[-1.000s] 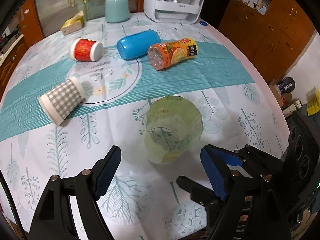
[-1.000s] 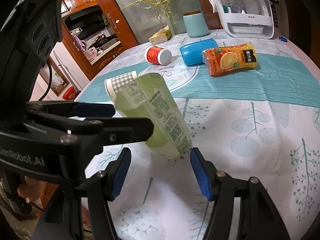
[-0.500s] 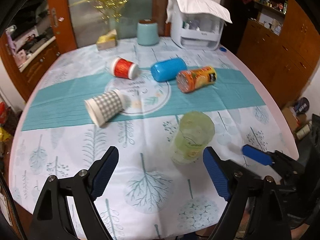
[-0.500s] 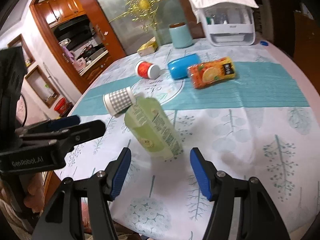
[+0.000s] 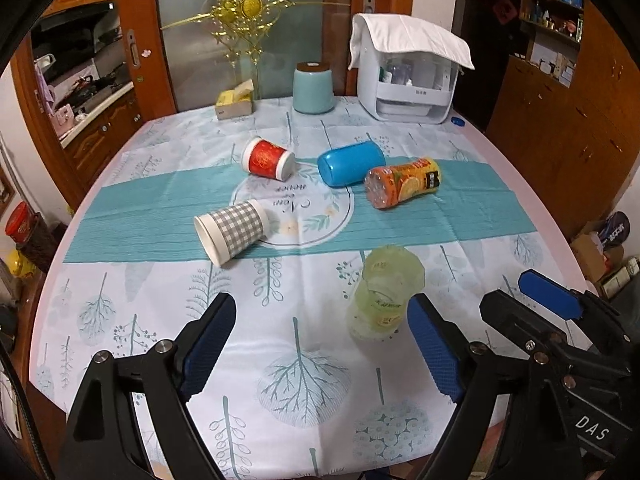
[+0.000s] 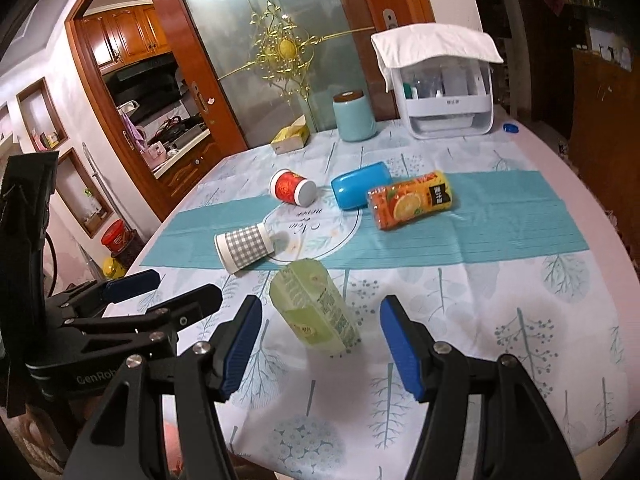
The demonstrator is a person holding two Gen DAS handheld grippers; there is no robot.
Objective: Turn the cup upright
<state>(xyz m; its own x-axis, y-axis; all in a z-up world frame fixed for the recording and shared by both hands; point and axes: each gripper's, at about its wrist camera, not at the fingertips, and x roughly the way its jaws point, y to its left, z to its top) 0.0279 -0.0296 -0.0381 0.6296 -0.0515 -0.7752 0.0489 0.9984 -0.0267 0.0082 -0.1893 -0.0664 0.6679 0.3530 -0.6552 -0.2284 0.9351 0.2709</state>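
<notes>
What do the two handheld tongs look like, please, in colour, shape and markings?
Both the left tongs and right tongs are black angular frames with silver bolts and textured blue pads. White lettering shows: "DAS" on the right one, "GenRob" on the left. A black cable hangs beside the left one.

A pale green, see-through plastic cup (image 5: 385, 293) (image 6: 314, 309) with printed labelling is seen standing on the near part of the tablecloth, wide end up. Three more cups are found lying on their sides farther back: a grey checked one (image 5: 232, 231) (image 6: 244, 245), a red one (image 5: 267, 159) (image 6: 292, 187), and a blue one (image 5: 351, 163) (image 6: 361, 185).
</notes>
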